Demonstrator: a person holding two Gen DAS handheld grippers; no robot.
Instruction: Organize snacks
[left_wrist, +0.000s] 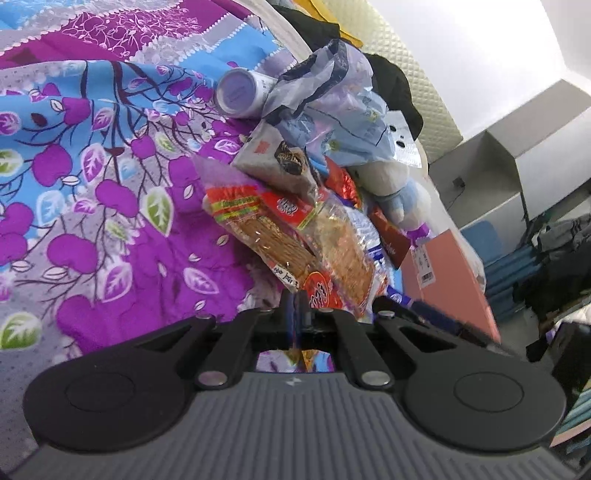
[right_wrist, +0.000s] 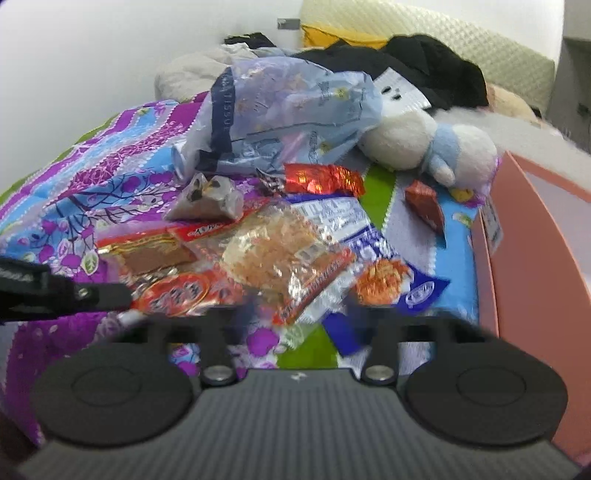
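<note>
Pink box (right_wrist: 517, 236) interior not visible. Left gripper (left_wrist: 295, 306) clamped on the red snack pack (left_wrist: 317, 291). Right gripper (right_wrist: 295, 317) spread apart, empty.

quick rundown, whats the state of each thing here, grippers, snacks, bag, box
left gripper: shut on the edge of the red snack packet
right gripper: open, nothing between the fingers
clear cracker packet: sealed, lying on the pile
blue plastic bag: crumpled, mouth open
pink box: open at the top
plush toy: lying on its side
</note>
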